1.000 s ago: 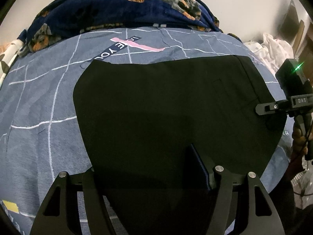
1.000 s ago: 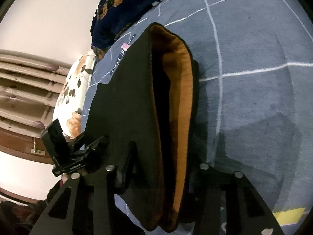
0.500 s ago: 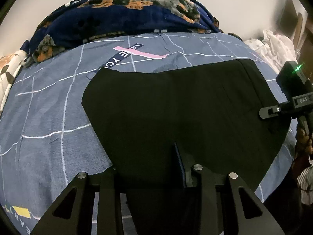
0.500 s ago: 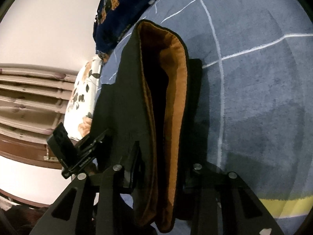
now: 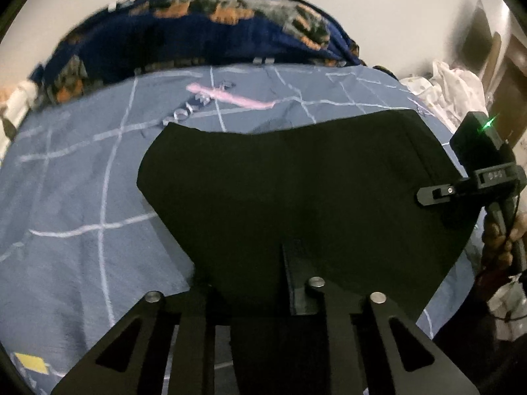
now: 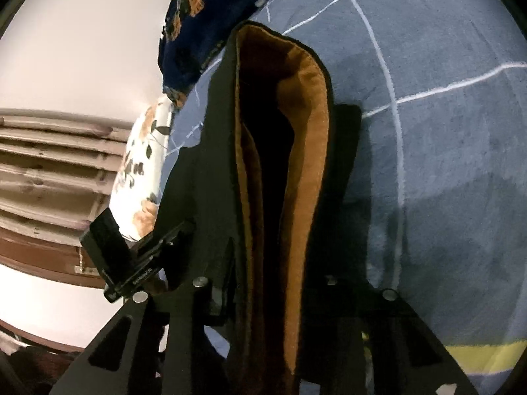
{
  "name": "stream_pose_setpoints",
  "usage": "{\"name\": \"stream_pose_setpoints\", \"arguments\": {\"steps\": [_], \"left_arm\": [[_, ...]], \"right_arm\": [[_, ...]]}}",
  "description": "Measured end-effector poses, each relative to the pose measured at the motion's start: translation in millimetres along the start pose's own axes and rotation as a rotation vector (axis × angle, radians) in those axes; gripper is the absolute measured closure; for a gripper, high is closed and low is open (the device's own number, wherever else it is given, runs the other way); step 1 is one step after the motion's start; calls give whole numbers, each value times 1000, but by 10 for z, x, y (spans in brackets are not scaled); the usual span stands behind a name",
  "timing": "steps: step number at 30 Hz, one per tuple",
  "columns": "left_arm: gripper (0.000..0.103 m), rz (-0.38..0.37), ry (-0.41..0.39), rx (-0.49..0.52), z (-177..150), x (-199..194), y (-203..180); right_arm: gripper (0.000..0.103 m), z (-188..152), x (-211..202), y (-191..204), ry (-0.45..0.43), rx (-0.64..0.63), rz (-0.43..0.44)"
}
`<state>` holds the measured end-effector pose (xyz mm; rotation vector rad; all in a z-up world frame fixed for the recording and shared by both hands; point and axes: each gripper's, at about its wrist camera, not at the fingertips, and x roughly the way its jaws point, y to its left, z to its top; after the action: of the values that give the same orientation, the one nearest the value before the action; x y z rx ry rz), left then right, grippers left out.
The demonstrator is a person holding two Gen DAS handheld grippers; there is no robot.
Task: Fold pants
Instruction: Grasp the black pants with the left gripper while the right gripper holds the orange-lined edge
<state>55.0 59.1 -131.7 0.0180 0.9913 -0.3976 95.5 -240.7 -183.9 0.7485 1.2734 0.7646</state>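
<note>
The black pants (image 5: 296, 191) lie spread over a blue bedsheet (image 5: 82, 197). My left gripper (image 5: 250, 283) is shut on their near edge, with cloth pinched between the fingers. My right gripper (image 6: 273, 296) is shut on the waistband end, where the orange-brown lining (image 6: 306, 164) shows in the open fold. The right gripper also shows in the left wrist view (image 5: 474, 177) at the right edge of the pants. The left gripper shows in the right wrist view (image 6: 131, 263) at the left.
A dark blue floral blanket (image 5: 197, 33) is bunched at the far end of the bed. A floral pillow (image 6: 145, 171) lies by a wooden headboard (image 6: 49, 171). White clothes (image 5: 454, 85) are piled at the far right.
The pants' far edge has drawn back toward me, baring more blue sheet beyond it. Both grippers have kept their hold and lifted the cloth slightly.
</note>
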Motion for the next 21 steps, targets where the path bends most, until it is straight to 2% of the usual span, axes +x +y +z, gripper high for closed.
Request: {"name": "stream_pose_setpoints", "arguments": {"steps": [3,5,10,21], "left_arm": [[88,17,-9,8,38,-72,4],[94,37,-24,21,59,-131,8],[94,83,-65,35,116,-294,67],[94,128,-127,-32,224,-534,494]], "right_arm": [[76,-7,-31,100,-15,3,51],[76,0,-10,184,-12,-7,58],[76,72,120,408,6,-32,88],[76,287,383,710,20,-63,129]]}}
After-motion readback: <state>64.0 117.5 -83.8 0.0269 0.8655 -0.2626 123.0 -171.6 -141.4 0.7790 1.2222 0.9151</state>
